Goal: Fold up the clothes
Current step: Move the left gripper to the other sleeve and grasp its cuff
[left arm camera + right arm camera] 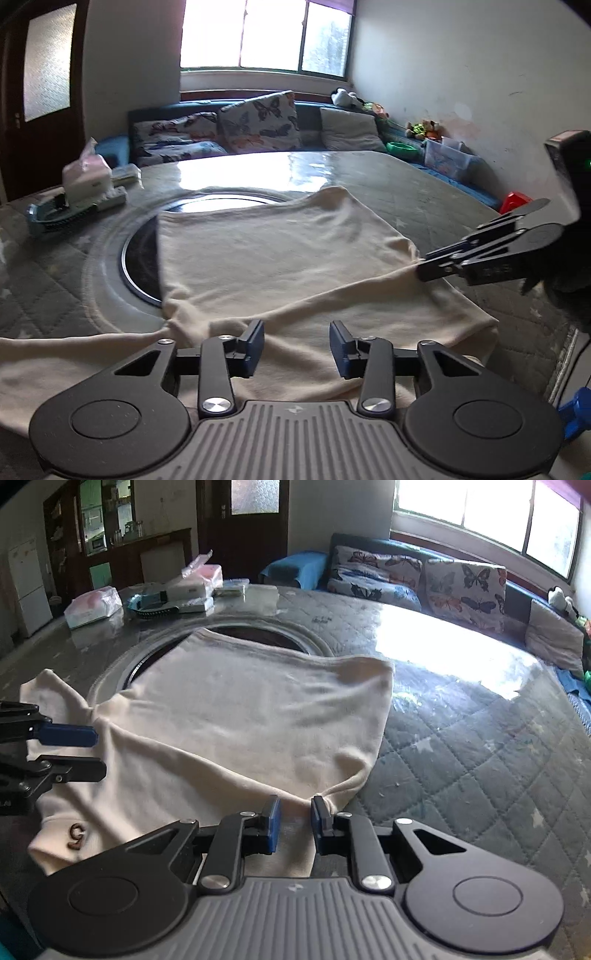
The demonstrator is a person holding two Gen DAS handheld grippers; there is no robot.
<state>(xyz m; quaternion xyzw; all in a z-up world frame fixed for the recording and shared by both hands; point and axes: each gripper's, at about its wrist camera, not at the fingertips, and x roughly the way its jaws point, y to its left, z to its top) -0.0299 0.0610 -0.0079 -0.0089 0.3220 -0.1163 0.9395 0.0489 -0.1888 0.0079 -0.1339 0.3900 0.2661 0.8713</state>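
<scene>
The right gripper (294, 825) pinches the near edge of the cream garment (236, 716), pulling a fold taut (its pads nearly meet on the cloth). The left gripper (296, 347), jaws apart with nothing clamped, hovers over the garment's near hem. The garment lies flat, partly covering the table's round inset (140, 254).

Cream-white knit garment (229, 716), lying spread over a quilted grey table cover (480, 746) and partly across a dark round inset (266, 633) at the table's centre. The body lies mostly flat with soft wrinkles. In the right wrist view, a fold ridge runs toward 6 o'clock, one corner points to 2 o'clock, and a hem at 8 o'clock bears a small brown mark (76, 836).
</scene>
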